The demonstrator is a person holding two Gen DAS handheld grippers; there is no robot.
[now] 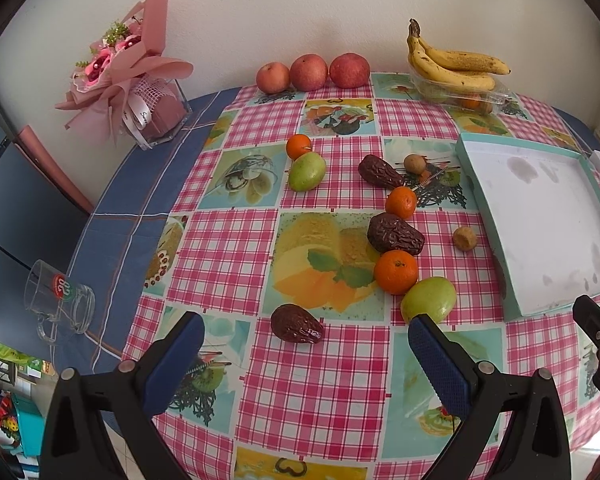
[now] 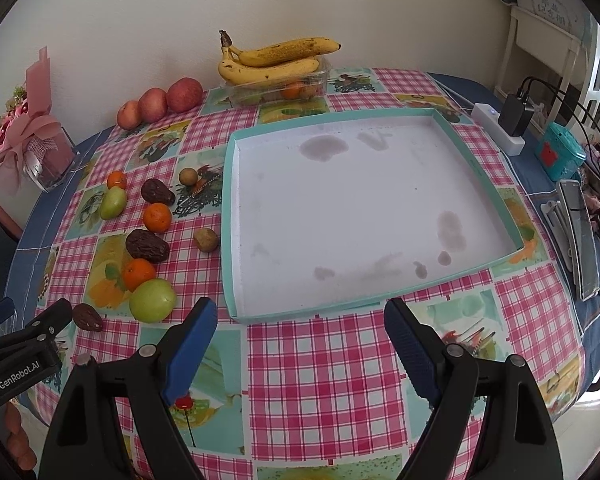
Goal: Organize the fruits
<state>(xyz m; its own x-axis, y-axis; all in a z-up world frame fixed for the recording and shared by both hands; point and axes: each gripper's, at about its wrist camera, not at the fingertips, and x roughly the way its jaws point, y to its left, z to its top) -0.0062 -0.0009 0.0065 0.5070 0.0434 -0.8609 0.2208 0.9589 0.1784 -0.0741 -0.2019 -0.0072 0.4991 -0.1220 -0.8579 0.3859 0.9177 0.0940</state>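
Loose fruit lies on the checked tablecloth: oranges (image 1: 396, 272), green fruits (image 1: 428, 299), dark brown dates (image 1: 297, 324) and small brown fruits (image 1: 465, 239). An empty teal-rimmed white tray (image 2: 352, 208) lies to the right of them; it also shows in the left wrist view (image 1: 540, 224). My left gripper (image 1: 304, 344) is open and empty, just above the nearest date. My right gripper (image 2: 300, 332) is open and empty over the tray's near edge. The nearest green fruit (image 2: 153, 300) lies left of the tray.
Three apples (image 1: 312, 72) and bananas on a clear plastic box (image 1: 456, 64) stand at the back by the wall. A bouquet (image 1: 128, 76) and a glass mug (image 1: 60, 300) are at the left. A charger, a teal box (image 2: 560, 156) and a phone (image 2: 580, 236) lie right of the tray.
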